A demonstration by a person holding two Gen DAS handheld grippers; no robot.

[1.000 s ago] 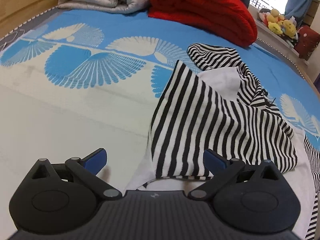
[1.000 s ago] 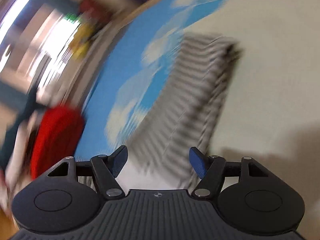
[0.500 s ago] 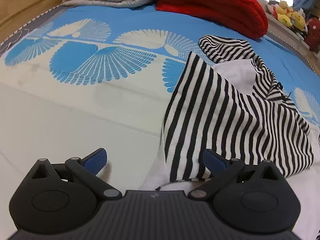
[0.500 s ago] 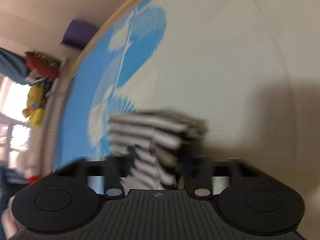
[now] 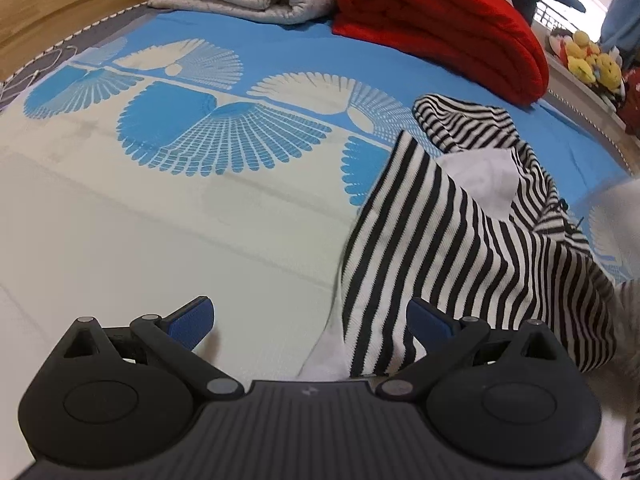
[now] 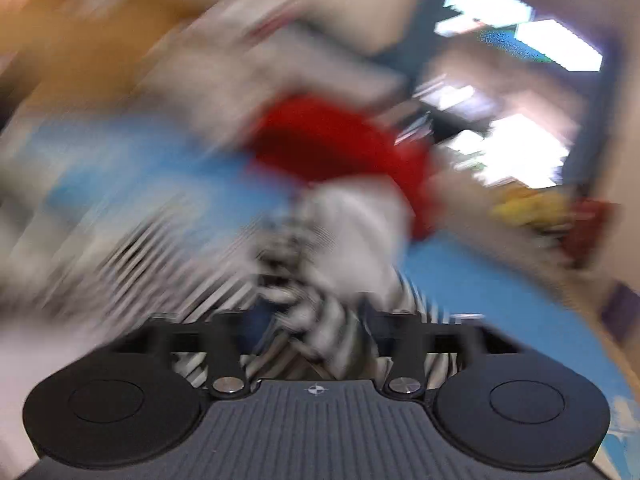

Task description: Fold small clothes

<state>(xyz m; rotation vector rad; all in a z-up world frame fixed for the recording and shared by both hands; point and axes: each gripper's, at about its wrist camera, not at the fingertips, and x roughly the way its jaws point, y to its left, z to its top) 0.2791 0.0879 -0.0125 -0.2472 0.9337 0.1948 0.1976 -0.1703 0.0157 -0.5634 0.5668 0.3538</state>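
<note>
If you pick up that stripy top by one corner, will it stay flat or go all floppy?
Probably floppy: the striped top already lies in soft folds and humps on the bed. It looks thin, so likely light. It would probably droop and bunch instead of keeping its shape.

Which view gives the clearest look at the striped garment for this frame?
The left wrist view. There the striped garment lies crumpled on the bedspread, stripes sharp and a white inner patch showing. The right wrist view is heavily motion-blurred: it shows only smeared stripes bunched between the opening right tongs, shape unreadable.
</note>
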